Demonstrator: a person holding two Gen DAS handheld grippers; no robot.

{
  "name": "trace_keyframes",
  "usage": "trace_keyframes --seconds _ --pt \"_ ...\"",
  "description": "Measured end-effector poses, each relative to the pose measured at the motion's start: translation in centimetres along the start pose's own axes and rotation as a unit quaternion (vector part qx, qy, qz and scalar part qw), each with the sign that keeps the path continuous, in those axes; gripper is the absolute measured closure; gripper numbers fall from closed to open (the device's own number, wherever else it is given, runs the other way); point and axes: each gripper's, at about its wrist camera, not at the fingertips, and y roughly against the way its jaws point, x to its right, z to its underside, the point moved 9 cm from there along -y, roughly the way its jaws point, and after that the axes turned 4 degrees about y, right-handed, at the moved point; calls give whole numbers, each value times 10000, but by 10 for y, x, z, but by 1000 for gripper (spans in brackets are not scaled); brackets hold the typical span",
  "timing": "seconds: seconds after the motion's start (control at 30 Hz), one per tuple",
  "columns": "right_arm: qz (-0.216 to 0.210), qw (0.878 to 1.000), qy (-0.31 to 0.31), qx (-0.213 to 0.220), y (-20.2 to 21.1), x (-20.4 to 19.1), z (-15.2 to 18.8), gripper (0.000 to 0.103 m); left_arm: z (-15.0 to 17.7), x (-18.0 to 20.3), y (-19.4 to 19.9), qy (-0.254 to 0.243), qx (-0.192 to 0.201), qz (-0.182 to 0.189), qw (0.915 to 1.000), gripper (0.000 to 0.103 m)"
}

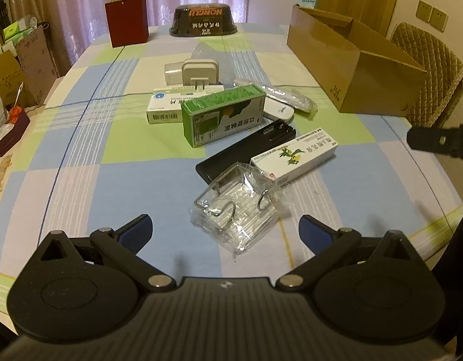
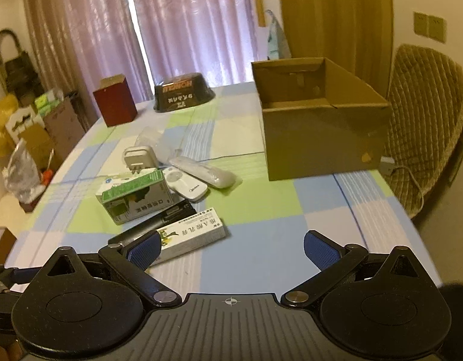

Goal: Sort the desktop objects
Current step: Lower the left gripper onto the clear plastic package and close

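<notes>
A cluster of objects lies mid-table: a green medicine box (image 1: 222, 114) (image 2: 135, 200), a white box with blue print (image 1: 165, 105), a white tube box (image 1: 294, 156) (image 2: 189, 234), a black remote (image 1: 246, 150) (image 2: 159, 219), white remotes (image 2: 189, 186), a white plug adapter (image 1: 198, 73) (image 2: 138, 158) and a clear plastic package with metal hooks (image 1: 237, 210). My left gripper (image 1: 225, 233) is open just short of the clear package. My right gripper (image 2: 231, 249) is open over bare cloth, its left pad beside the tube box.
An open cardboard box (image 1: 351, 63) (image 2: 318, 126) stands at the right edge of the checked tablecloth (image 1: 81, 180). A dark red box (image 1: 127, 25) (image 2: 115, 102) and a black bowl-shaped pack (image 1: 202, 19) (image 2: 183, 93) sit at the far end. A padded chair (image 2: 427, 120) is on the right.
</notes>
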Motion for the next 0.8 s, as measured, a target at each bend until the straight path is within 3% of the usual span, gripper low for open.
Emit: trace_keyframes --seconds 0.2,0.4,0.6,0.7,0.73,0.8 --pt "41 9994 330 103 -6 -3 -7 0 -2 -3 -10 -10 -81 24 10000 1" --pt "-136 9996 208 -141 -23 2 2 0 -21 -9 -28 -744 -80 143 9971 4" --pt "-264 9988 230 -339 -34 -2 4 0 -21 -7 -50 -2055 -364 517 9766 14" --pt "-377 9979 377 -381 -41 -9 4 2 -15 -11 -60 -2337 -583 760 9676 26" --pt "-416 9974 428 -391 -43 -12 3 10 -13 -12 -63 -2390 -644 841 9652 28" --pt "-442 9965 575 -427 -48 -17 4 13 -12 -13 -66 -2431 -703 1024 9620 28"
